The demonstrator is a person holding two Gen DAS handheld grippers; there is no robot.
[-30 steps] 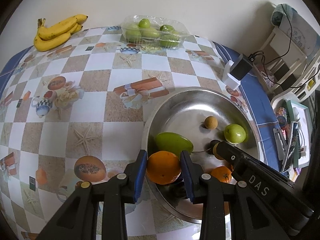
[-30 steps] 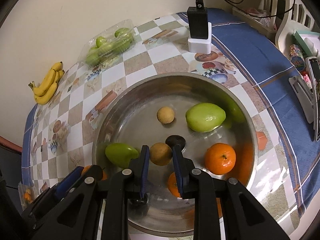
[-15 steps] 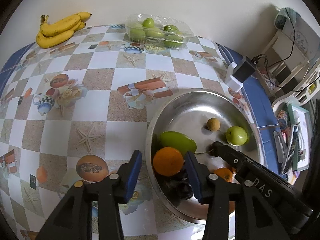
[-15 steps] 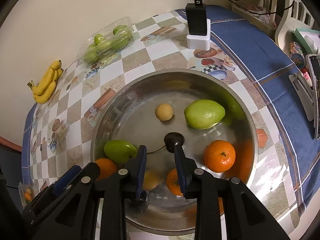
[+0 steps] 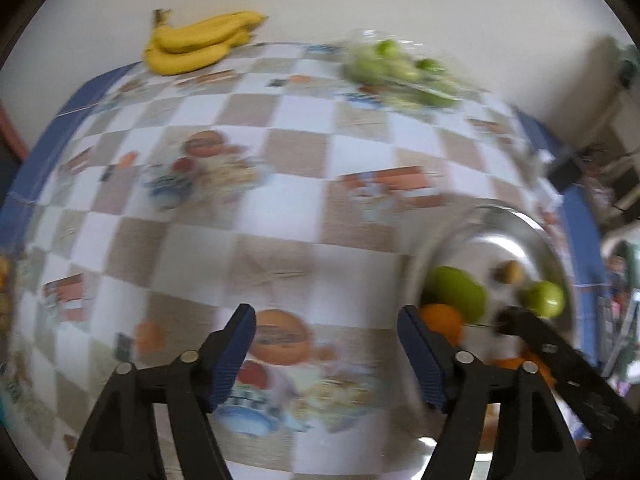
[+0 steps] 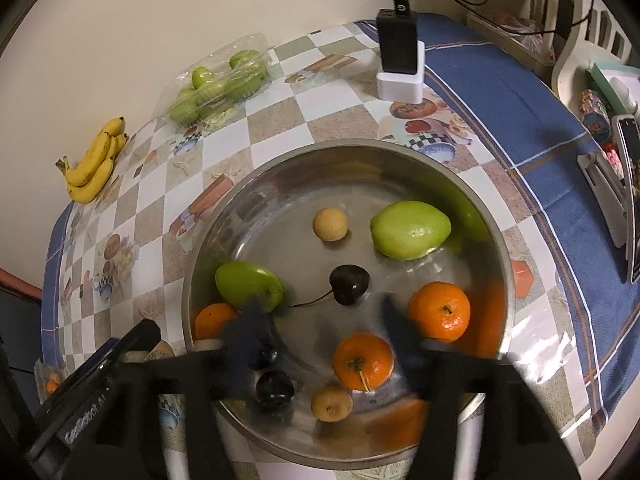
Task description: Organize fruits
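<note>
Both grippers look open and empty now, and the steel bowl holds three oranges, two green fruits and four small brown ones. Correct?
Not quite: the right wrist view shows two small brown fruits in the steel bowl, not four. The rest stands.

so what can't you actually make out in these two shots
- Left wrist view: motion blur smears the tablecloth prints and the clear pack of green fruit.
- Left wrist view: the right tongs cover part of the steel bowl.
- Right wrist view: the right tongs' opening fingers are blurred and hide fruit behind them.
- Right wrist view: the phone is cut off by the edge.
</note>
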